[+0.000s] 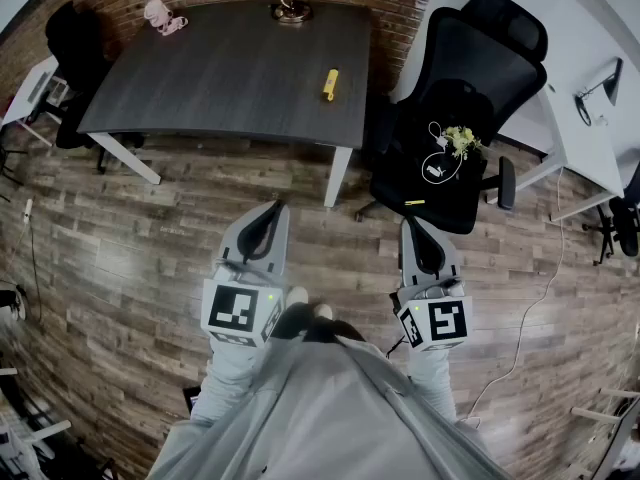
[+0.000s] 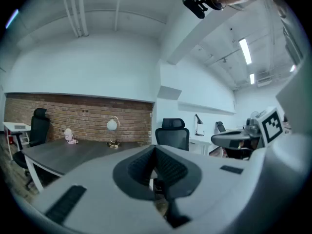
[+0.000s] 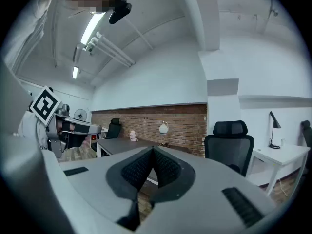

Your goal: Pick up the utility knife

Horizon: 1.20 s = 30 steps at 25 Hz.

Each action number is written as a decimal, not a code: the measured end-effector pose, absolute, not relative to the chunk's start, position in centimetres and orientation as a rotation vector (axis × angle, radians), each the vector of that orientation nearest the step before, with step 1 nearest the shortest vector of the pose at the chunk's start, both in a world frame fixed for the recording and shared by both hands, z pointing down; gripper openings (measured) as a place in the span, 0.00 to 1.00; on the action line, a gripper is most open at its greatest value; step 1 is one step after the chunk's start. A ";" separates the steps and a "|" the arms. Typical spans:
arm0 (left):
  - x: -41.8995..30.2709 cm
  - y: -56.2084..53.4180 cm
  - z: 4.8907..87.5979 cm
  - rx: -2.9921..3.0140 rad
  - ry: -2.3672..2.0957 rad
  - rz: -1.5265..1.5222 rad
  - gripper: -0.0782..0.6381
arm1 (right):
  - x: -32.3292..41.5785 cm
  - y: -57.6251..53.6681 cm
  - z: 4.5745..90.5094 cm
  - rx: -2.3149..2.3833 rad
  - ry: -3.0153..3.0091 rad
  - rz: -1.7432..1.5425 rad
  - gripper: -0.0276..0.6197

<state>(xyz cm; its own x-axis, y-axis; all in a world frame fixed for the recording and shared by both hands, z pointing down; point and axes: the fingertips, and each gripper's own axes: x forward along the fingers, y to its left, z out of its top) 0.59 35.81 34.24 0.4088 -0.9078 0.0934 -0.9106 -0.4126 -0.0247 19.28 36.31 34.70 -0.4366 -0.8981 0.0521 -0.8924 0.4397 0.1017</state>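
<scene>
Utility knife [image 1: 329, 84] lies on surface [image 1: 220, 78], well ahead of fingers. Left gripper [image 1: 270, 213], right gripper [image 1: 414, 230]: fingers pressed together, empty. Best: step closer, spread right fingers wide, straddle handle crosswise.

The yellow utility knife [image 1: 330, 84] lies flat on the dark table [image 1: 220, 78].

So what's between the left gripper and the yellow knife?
Only bare wood floor, then dark table top, lies between the left gripper and the knife; the head view shows it.
</scene>
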 end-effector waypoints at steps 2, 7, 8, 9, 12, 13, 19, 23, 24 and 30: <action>0.9 36.3 34.2 2.608 -1.690 0.152 0.13 | 19.7 36.6 34.5 1.613 -2.598 -0.079 0.07; 1.3 36.8 34.2 2.605 -1.706 0.166 0.13 | 20.1 36.8 34.6 1.607 -2.631 -0.052 0.07; 1.1 36.8 34.1 2.602 -1.712 0.168 0.13 | 19.9 36.8 34.7 1.604 -2.636 -0.048 0.07; 0.9 36.8 34.1 2.598 -1.719 0.170 0.13 | 19.7 36.7 34.7 1.599 -2.642 -0.044 0.07; 0.8 36.4 34.2 2.593 -1.722 0.180 0.13 | 19.4 36.2 35.1 1.586 -2.650 -0.027 0.07; 0.8 36.1 34.3 2.593 -1.721 0.183 0.13 | 19.4 35.9 35.2 1.585 -2.652 -0.022 0.07; 0.7 33.0 35.1 2.598 -1.691 0.181 0.13 | 19.0 33.1 36.0 1.588 -2.646 0.004 0.07; 0.4 29.0 35.5 2.601 -1.668 0.172 0.13 | 18.6 29.5 36.3 1.595 -2.631 0.015 0.07; 0.2 27.8 35.6 2.603 -1.662 0.172 0.13 | 18.3 28.4 36.3 1.597 -2.628 0.018 0.07; -2.5 20.3 35.2 2.623 -1.631 0.170 0.13 | 15.0 21.2 35.8 1.607 -2.619 0.014 0.07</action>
<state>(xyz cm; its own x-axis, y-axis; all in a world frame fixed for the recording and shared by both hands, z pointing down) -2.48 20.28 35.16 0.4385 -0.8909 0.1182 -0.8962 -0.4434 -0.0171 15.03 21.24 35.76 -0.4511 -0.8902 0.0635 -0.8908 0.4535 0.0284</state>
